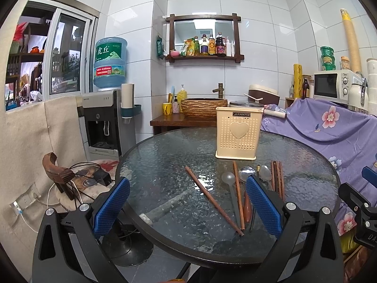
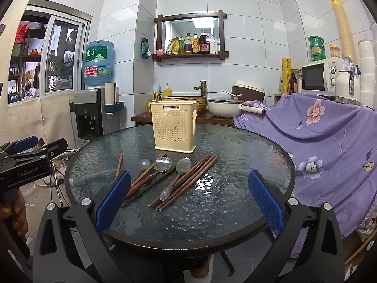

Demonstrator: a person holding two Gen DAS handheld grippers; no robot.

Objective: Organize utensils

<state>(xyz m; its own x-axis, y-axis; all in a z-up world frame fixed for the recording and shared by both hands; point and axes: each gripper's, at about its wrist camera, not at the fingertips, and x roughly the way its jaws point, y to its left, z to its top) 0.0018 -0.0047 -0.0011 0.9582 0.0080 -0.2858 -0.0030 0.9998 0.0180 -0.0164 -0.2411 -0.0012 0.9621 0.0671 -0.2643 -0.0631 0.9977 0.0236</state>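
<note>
Glass, textured and round, forms the table [image 2: 235,155] on which the utensils lie loose: a bundle of brown chopsticks [image 2: 186,184], a metal spoon [image 2: 175,176] across them, a wooden-handled spoon [image 2: 155,169], a clear plastic spoon [image 1: 229,184] and 1 stray chopstick [image 1: 212,198] angled apart from the rest. Behind them stands a cream perforated utensil holder [image 2: 173,127], upright; its inside cannot be seen. A purple floral cloth [image 2: 329,146] drapes just beside the table, and a water dispenser [image 1: 103,122] stands beyond its far-left side.

Both tools hover at the near rim. The left gripper [image 1: 188,210] has its blue pads wide apart, holding nothing; the right gripper [image 2: 188,202] is likewise spread and empty. A hand [image 2: 16,212] grips the left tool's handle.
</note>
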